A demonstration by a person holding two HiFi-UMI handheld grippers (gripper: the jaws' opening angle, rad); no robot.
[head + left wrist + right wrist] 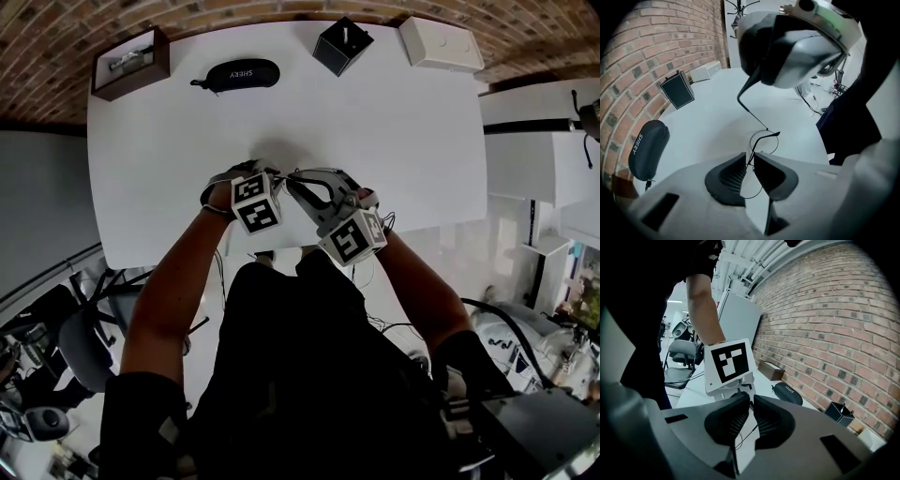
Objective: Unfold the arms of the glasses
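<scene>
With the left gripper (751, 157) clenched on the wire-framed glasses (772, 134) above the tabletop's (375, 122) 6 o'clock edge, swing the arm (754, 115) pinched in the right gripper (751, 401) outward slowly, without twisting the hinge.

My left forearm (173, 281) and right forearm (422, 286) both reach forward and converge, so the two grippers nearly meet tip to tip; my left gripper (750, 158) pitches steeply downward, its jaws drawn almost together on the thin wire of the glasses (774, 134); my right gripper (751, 400) sits at a shallower tilt, angled toward the left one, jaws equally narrow; they seem to pinch the same frame, though the wire there is hard to trace.
</scene>
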